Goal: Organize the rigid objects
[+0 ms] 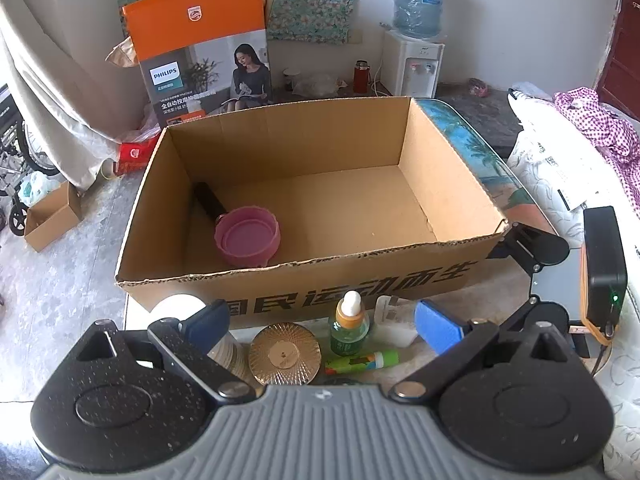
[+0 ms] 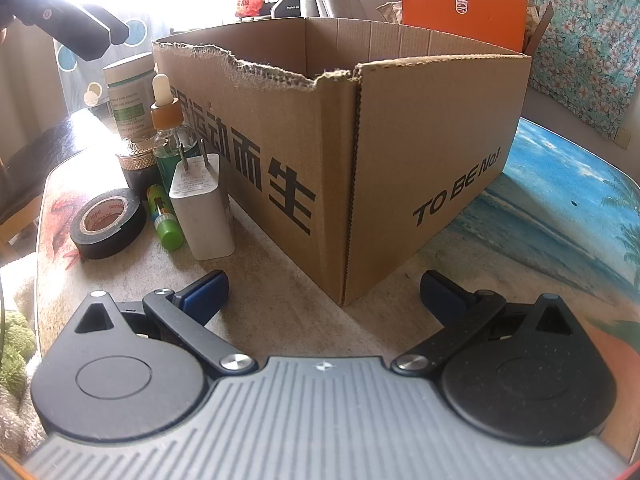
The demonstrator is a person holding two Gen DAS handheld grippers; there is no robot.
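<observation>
An open cardboard box (image 1: 360,280) stands on the table and holds a pink collapsible cup (image 1: 247,237) with a dark handle. Along its front wall stand a white jar (image 2: 127,96), a gold-lidded jar (image 1: 285,354), a green dropper bottle (image 1: 349,322), a green tube (image 1: 362,361), a white charger (image 2: 202,208) and a black tape roll (image 2: 108,222). My left gripper (image 1: 323,323) hovers open above these items, holding nothing. My right gripper (image 2: 324,294) is open and empty, low over the table facing the box's near corner (image 2: 354,160).
The table top (image 2: 560,208) carries a beach print and ends just right of the box. An orange Philips carton (image 1: 200,40) and a water dispenser (image 1: 416,68) stand behind it. A small cardboard box (image 1: 52,216) sits on the floor at left, with bags and cloth (image 1: 580,128) at right.
</observation>
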